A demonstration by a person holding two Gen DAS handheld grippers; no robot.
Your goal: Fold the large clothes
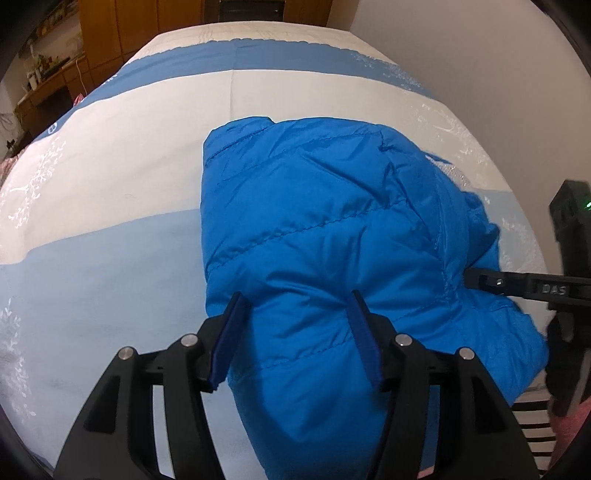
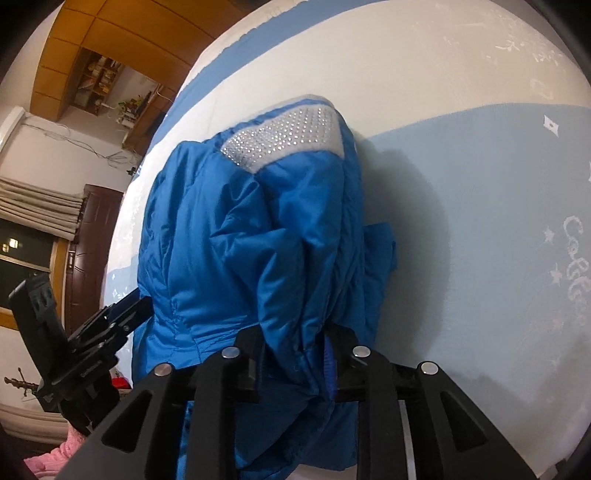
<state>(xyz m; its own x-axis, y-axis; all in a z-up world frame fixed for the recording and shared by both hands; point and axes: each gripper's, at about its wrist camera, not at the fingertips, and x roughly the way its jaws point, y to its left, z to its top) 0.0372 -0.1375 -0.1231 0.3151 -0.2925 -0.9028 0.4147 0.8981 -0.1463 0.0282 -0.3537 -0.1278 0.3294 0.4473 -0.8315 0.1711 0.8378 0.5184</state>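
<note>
A bright blue quilted puffer jacket (image 1: 325, 229) lies bunched on the bed; in the right wrist view (image 2: 243, 243) it shows a white panel with silver studs (image 2: 284, 136). My left gripper (image 1: 299, 306) has its jaws spread wide around a bulge of the jacket's near edge. My right gripper (image 2: 291, 354) is shut on a thick fold of the jacket; it also shows at the right of the left wrist view (image 1: 480, 278), fingers buried in the fabric. The left gripper shows at the left of the right wrist view (image 2: 129, 306), against the jacket's side.
The bed cover (image 1: 129, 155) has blue, white and pale blue bands. A white wall (image 1: 480, 55) runs along the bed's right side. Wooden cabinets (image 1: 110, 29) and a desk stand beyond the far left. A striped cloth (image 1: 535, 432) lies at the near right edge.
</note>
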